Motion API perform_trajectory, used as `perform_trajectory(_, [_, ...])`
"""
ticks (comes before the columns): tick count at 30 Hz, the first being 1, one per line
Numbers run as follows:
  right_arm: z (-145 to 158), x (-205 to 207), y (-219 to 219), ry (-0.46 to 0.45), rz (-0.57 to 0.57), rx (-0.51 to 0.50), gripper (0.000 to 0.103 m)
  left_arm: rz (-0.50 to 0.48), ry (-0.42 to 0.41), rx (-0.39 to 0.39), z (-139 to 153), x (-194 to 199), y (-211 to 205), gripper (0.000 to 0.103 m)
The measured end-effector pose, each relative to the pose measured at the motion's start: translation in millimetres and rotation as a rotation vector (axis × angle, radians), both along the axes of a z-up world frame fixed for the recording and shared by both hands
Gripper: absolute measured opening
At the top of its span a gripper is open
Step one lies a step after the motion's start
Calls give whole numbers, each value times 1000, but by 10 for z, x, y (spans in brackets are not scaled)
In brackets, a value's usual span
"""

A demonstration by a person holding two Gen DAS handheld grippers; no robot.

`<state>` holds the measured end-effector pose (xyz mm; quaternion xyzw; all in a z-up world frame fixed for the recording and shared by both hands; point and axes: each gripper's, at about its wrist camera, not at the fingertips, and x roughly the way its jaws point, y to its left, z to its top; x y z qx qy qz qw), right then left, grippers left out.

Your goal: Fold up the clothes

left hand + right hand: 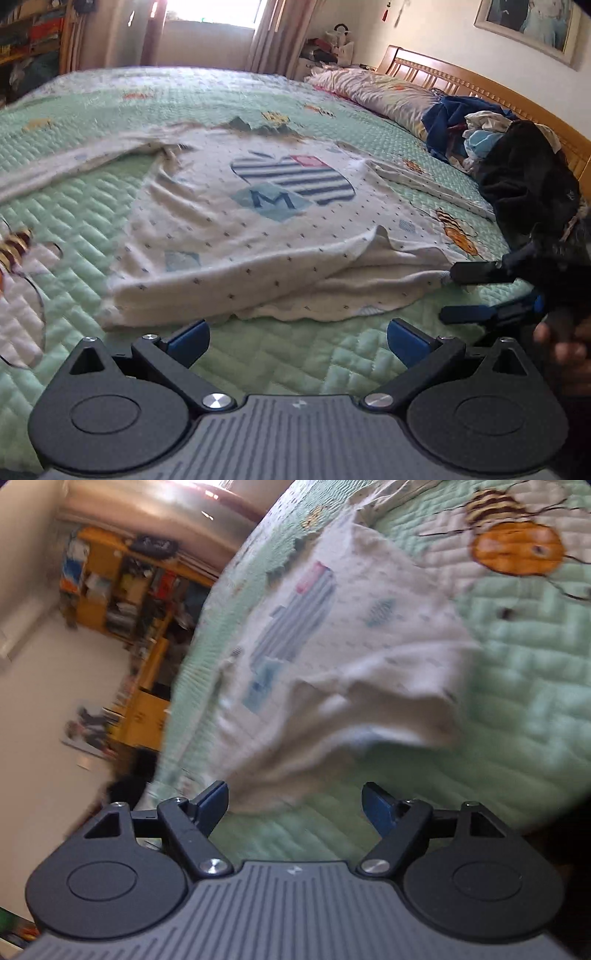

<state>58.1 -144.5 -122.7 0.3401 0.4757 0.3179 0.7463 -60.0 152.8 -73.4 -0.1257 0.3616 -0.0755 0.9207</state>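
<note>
A: White knit, speckled with small dark marks — the shirt (236, 221) lies spread flat on the green quilted bedspread (92, 206), striped apple print and an "M" patch facing up, one sleeve stretched off to the left.

B: And its near hem?

A: Turned over at the right corner, rumpled. The right gripper (448, 295) sits at that corner, its upper finger just at the cloth's edge, the lower one apart on the quilt.

B: Is it gripping?

A: No. From its own camera the right gripper (295, 805) stands wide, nothing pinched; the hem only reaches toward the gap.

B: The left gripper?

A: The left gripper (297, 341) is spread wide too, above bare quilt just short of the hem, empty.

B: Anything beyond?

A: A heap of clothes (491, 136) by the wooden headboard (461, 77), a pillow (380, 92) beside it
</note>
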Motion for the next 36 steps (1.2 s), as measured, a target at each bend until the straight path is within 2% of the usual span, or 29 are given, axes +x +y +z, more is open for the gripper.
perform_trajectory(3, [-147, 5, -52, 10, -44, 53, 80, -5, 30, -91, -69, 18, 6, 102])
perform_trajectory(5, [-207, 46, -55, 11, -81, 85, 74, 18, 50, -192, -134, 30, 89, 102])
perform_trajectory(7, [-262, 92, -58, 20, -125, 108, 57, 71, 55, -337, -204, 26, 258, 102])
perform_trajectory(8, [-293, 104, -70, 30, -146, 116, 53, 97, 56, -410, -241, 21, 346, 102])
perform_trajectory(10, [-351, 105, -100, 48, -178, 128, 37, 140, 64, -539, -325, 33, 496, 102])
perform_trajectory(11, [-380, 109, -108, 58, -189, 131, 33, 158, 68, -585, -357, 56, 545, 102])
perform_trajectory(13, [-422, 123, -137, 86, -206, 131, 11, 188, 76, -647, -395, 123, 602, 102])
perform_trajectory(15, [-422, 121, -144, 95, -207, 127, 4, 208, 82, -668, -398, 207, 606, 102])
perform_trajectory(21, [-327, 85, -8, 42, -156, 71, 3, 207, 81, -664, -377, 376, 532, 102])
perform_trajectory(23, [-266, 70, -14, 41, -160, 83, 3, 190, 47, -717, -394, 356, 553, 102])
perform_trajectory(25, [-168, 21, -81, 15, -169, 113, 3, 183, 1, -785, -422, 309, 591, 89])
perform_trajectory(27, [-94, -21, -181, -14, -182, 157, 1, 192, -23, -821, -468, 269, 623, 87])
perform_trajectory(30, [-131, 13, -179, 1, -152, 138, 2, 202, -32, -837, -533, 240, 643, 81])
perform_trajectory(33, [-216, 16, -42, 38, -106, 114, 10, 195, -29, -830, -538, 248, 635, 80])
perform_trajectory(34, [-238, 11, 24, 49, -85, 99, 20, 192, -24, -823, -532, 263, 626, 80])
perform_trajectory(36, [-242, -35, 131, 36, -66, 71, 27, 176, -8, -784, -514, 298, 595, 80])
